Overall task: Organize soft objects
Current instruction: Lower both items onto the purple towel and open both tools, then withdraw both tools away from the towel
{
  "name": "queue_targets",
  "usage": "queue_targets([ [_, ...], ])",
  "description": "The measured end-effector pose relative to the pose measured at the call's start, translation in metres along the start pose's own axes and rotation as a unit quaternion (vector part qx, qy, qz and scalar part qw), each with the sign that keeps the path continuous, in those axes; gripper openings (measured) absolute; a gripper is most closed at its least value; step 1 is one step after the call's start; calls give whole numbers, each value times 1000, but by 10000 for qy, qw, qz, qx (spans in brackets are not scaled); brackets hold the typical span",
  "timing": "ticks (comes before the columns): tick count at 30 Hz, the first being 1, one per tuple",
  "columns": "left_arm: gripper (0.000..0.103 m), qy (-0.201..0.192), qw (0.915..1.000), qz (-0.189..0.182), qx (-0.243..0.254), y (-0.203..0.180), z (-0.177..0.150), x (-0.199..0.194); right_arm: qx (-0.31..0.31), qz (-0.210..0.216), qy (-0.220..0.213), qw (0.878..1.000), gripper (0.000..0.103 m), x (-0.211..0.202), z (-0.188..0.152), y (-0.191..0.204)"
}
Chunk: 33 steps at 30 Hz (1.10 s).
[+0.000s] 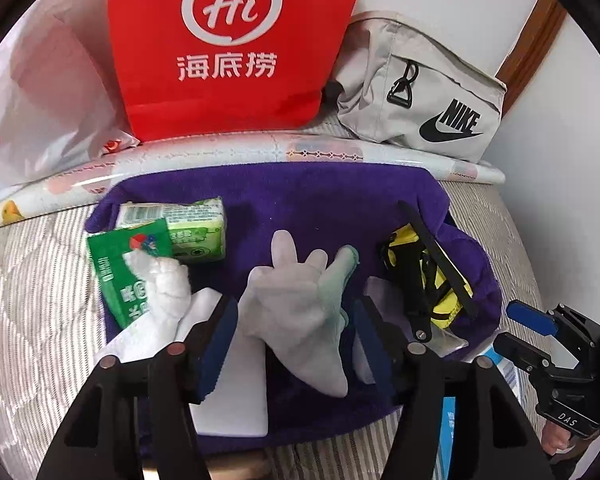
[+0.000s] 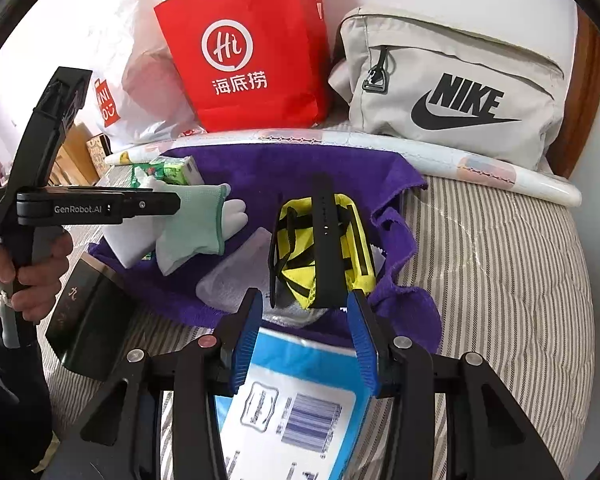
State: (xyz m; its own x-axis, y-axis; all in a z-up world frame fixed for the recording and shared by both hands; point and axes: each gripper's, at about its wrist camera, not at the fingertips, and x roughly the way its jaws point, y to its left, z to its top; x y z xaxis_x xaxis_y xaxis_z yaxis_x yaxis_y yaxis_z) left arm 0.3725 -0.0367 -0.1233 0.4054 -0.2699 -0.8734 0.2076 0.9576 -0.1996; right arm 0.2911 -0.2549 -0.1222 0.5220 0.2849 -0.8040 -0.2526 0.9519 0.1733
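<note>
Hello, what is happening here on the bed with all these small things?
A person holds a gripper in each hand over a purple towel spread on a bed. The left gripper is open, its fingers either side of a pale glove, not closed on it. The right gripper is also open, just short of a yellow pouch with a black strap across it. Green tissue packs lie at the towel's far left. Nothing is lifted yet.

Pale glove point(image 1: 300, 304) flat on purple towel point(image 1: 340, 200)

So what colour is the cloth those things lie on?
Purple: the towel shows best in the left wrist view.
</note>
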Motion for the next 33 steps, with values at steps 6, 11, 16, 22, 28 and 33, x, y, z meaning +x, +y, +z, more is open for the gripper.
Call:
queue_targets([
  [6,61,-167,9995,279,-48,1,-7,-28,-78,-366,-163,9992,53,-22,-5,9],
  [11,61,-209,9984,522,34,-3,-26,-55,4,-497,-182,9986,56,-42,-9,16],
  [16,74,-490,9958,771,84,-11,-55,-97,148,-660,-196,9975,64,-69,-17,27],
  [22,77,-869,9938,688,17,-21,-92,-148,293,-832,-576,9944,81,-111,-38,47],
  [28,86,-1474,9861,763,-87,-34,-133,-200,440,-821,-612,9938,81,-140,-61,64],
  [33,86,-1736,9800,946,-213,-45,-167,-226,393,-1086,-828,9899,81,-165,-86,83],
])
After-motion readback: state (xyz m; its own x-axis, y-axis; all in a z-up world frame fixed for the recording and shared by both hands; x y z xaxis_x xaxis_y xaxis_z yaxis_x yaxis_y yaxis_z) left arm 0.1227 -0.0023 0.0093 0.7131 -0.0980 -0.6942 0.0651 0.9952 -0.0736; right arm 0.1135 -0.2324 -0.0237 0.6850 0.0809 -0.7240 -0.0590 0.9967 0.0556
